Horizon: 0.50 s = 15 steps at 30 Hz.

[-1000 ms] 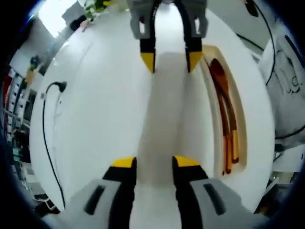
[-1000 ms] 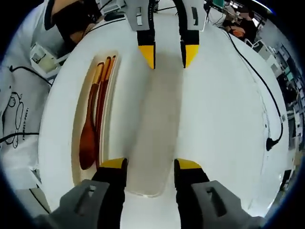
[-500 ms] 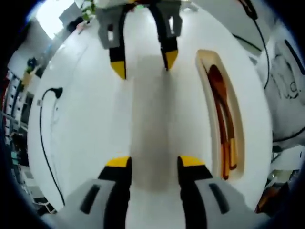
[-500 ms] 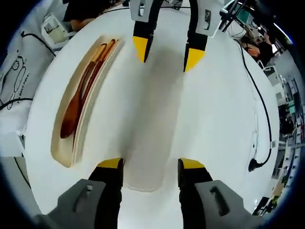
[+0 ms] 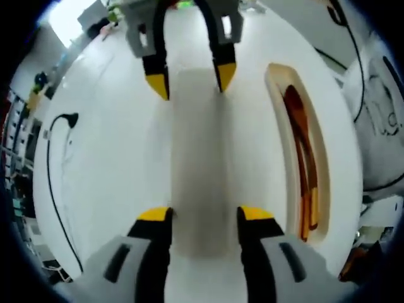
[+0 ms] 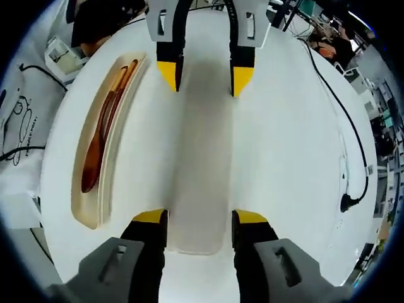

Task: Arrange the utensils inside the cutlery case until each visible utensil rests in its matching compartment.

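Utensils: there look to be three, one wooden spoon (image 6: 95, 151) and two thin sticks (image 6: 117, 91) beside it, all lying in one long tan cutlery case (image 6: 79, 205). I cannot tell if the case has separate parts inside. Seen from the right gripper (image 6: 201, 218), the case is off to the left; seen from the left gripper (image 5: 199, 213), the case (image 5: 328, 158) is off to the right, well apart from both.

Two grippers face each other across the white table (image 6: 290, 158). Each has its yellow-tipped jaws wide apart and holds nothing. A see-through lid or tray (image 6: 199, 189) lies flat between them, its ends between each pair of jaws.

Farther off, one black cable (image 6: 356, 158) runs along the table.

Half a second ago the far gripper sat a bit crooked in each view; now they line up straighter.
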Motion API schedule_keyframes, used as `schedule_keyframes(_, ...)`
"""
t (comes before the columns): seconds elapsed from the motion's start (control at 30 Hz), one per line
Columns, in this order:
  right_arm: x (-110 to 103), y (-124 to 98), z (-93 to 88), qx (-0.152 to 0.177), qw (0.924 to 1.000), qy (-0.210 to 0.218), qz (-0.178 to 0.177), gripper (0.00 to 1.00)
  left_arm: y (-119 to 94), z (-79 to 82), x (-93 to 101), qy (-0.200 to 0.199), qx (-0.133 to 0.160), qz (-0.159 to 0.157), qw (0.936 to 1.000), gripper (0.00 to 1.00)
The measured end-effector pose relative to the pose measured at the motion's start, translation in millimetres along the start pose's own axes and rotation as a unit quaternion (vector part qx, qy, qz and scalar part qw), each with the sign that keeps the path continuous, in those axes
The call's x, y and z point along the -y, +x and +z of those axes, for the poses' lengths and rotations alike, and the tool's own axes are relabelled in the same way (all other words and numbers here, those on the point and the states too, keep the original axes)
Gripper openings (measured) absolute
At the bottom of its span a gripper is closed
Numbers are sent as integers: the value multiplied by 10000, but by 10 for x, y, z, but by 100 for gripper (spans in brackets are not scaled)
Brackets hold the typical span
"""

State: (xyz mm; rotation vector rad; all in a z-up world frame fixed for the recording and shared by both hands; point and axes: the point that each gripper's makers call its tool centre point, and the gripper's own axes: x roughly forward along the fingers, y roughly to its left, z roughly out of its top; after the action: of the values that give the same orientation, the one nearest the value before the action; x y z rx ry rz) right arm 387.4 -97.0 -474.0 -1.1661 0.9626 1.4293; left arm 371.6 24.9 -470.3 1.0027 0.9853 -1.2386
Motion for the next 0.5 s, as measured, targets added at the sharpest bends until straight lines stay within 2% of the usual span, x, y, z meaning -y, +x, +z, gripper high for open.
schedule_keyframes(0.13, -8, 5, 4, -83, 9999, 37, 47, 38, 18, -11, 38, -161, -103, -235, 9995, 39)
schedule_keyframes(0.5, -22, 2, -7, -148, 9998, 137, 19, 39, 21, 2, 38, -305, -67, -254, 9992, 40)
